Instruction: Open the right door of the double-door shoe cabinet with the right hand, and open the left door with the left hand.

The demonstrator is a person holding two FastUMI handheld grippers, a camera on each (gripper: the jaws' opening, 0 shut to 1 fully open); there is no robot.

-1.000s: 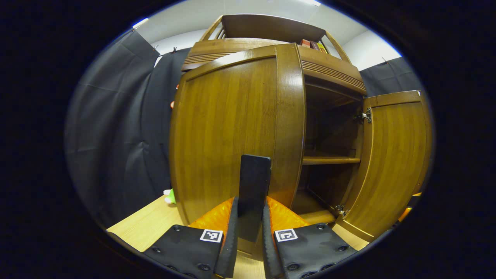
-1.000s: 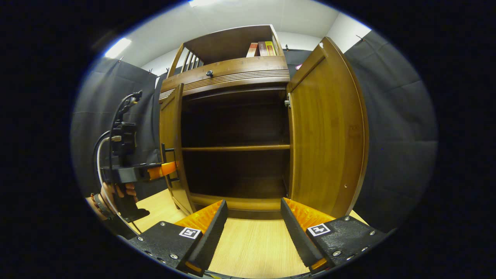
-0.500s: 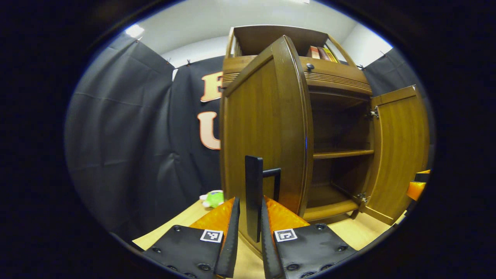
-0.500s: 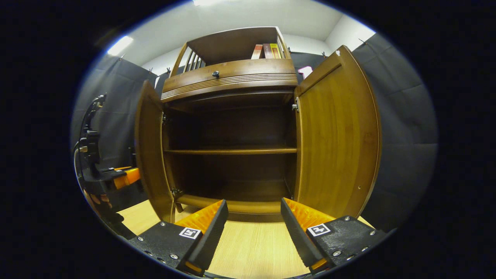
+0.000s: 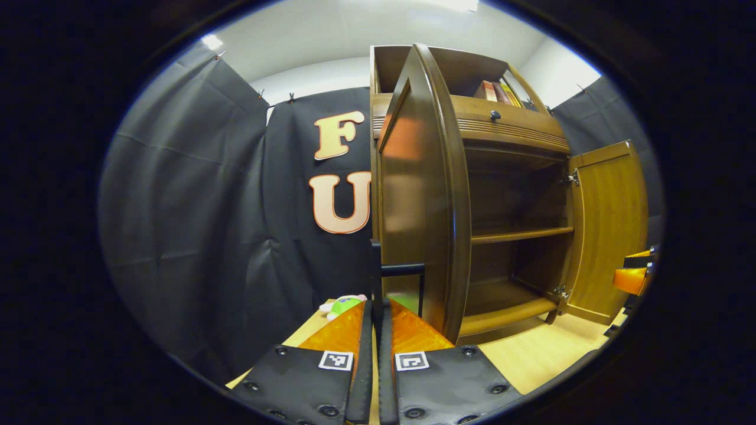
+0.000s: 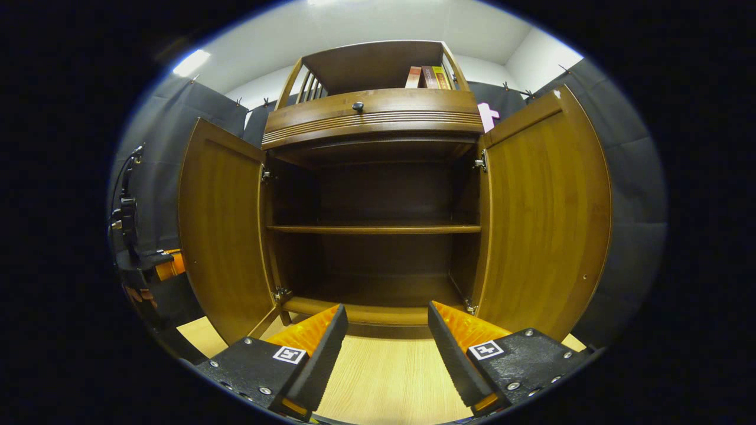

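The shoe cabinet (image 6: pixel 372 118) occupies the centre of the right gripper view, standing on a light wooden floor (image 6: pixel 384 383). Both doors are swung wide. The left door (image 6: pixel 221 230) stands at centre left of that frame, its inner face to the camera; the right door (image 6: pixel 546 218) stands at centre right, likewise showing its inner face. Between them the dark interior is exposed, with one horizontal shelf (image 6: pixel 372 228) across the middle. A drawer front with a small dark knob (image 6: pixel 357 107) runs above the opening, and a few books (image 6: pixel 428 77) stand in the open top compartment.

The right gripper (image 6: pixel 387 336) sits at the bottom centre of its own view, fingers spread apart with bare floor between them, touching nothing.

In the left gripper view the left door (image 5: pixel 422 195) appears nearly edge-on at the centre of the frame. Its dark bar handle (image 5: pixel 401 270) projects toward the lower centre. The left gripper (image 5: pixel 376 330) is at bottom centre with its fingers pressed close together; the handle's grip runs down into the narrow gap between them, so they appear to be pinching it. A green and white soft toy (image 5: pixel 342 305) lies on the floor just left of the fingers. The other gripper (image 5: pixel 632 277) shows at the right edge, beside the right door (image 5: pixel 611 230).
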